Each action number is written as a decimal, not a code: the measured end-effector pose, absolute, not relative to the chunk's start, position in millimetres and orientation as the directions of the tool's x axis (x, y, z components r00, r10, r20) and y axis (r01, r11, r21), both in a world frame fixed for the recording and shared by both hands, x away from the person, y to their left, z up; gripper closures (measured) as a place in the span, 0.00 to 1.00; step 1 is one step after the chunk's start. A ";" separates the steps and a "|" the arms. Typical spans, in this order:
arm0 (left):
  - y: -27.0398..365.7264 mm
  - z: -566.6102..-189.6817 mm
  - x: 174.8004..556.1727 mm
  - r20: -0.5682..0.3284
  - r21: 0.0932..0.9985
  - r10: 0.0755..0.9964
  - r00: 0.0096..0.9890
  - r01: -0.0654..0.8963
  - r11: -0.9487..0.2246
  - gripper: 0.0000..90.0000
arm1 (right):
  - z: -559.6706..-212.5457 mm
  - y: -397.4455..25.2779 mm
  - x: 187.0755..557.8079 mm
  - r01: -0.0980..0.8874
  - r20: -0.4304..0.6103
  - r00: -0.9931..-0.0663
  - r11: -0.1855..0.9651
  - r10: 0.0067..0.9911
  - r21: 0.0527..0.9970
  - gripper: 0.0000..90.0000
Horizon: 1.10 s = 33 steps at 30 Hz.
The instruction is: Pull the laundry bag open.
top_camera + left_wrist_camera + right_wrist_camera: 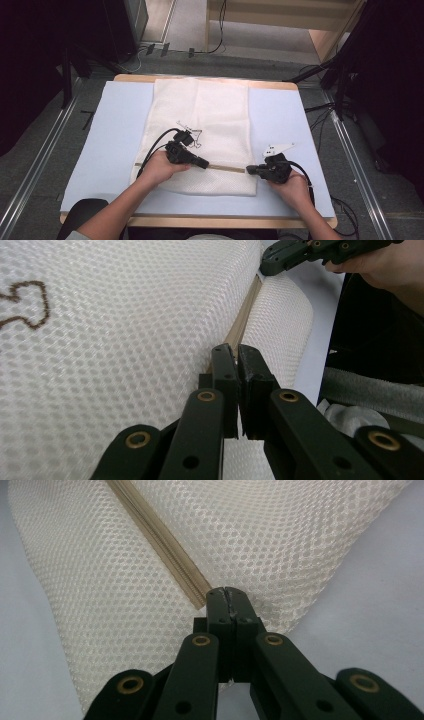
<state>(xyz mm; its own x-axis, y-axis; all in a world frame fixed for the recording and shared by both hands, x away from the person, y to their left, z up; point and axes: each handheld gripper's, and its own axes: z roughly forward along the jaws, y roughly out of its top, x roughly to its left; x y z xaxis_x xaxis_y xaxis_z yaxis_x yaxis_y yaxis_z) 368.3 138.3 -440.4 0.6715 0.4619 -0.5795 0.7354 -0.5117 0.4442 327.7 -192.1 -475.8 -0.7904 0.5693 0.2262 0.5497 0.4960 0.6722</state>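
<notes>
A white mesh bag (pixel 200 120) lies flat on a light blue mat (pixel 112 135), with a tan zipper (pixel 226 168) running across its near end. My left gripper (pixel 205 163) sits on the zipper near the bag's middle. Its jaws (pixel 235 354) are pressed together on the zipper (pixel 244 320), and what they pinch is hidden. My right gripper (pixel 249 170) is at the bag's right edge, shut (pixel 227 594) on the end of the zipper (pixel 160 545). The mesh (pixel 280 530) spreads out beyond it. The right gripper (pixel 285 254) also shows at the top of the left gripper view.
The mat covers a wooden table (pixel 200 221) and has bare strips left and right of the bag. A brown stitched outline (pixel 27 305) marks the mesh. Cables and dark stands crowd the floor beyond the table's far edge.
</notes>
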 end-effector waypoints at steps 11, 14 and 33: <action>161.1 -438.8 368.1 -0.562 0.461 0.483 0.671 0.740 -0.490 0.99 | -476.2 -192.7 327.5 0.545 0.225 -0.794 0.497 0.565 0.675 1.00; 166.3 -437.4 368.0 -0.568 0.462 0.487 0.663 0.747 -0.478 0.99 | -476.6 -193.1 327.9 0.548 0.233 -0.792 0.491 0.564 0.677 1.00; 195.8 -425.0 362.3 -0.555 0.485 0.502 0.663 0.749 -0.452 0.99 | -476.7 -193.5 328.5 0.550 0.238 -0.792 0.490 0.562 0.676 1.00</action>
<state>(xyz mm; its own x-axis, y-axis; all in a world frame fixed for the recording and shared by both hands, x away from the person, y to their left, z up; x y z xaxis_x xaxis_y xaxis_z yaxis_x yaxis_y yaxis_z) 362.3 195.8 -425.0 0.6627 0.5025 -0.5553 0.7489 -0.4517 0.4849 328.5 -193.5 -476.7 -0.7923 0.5619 0.2378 0.5503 0.4898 0.6763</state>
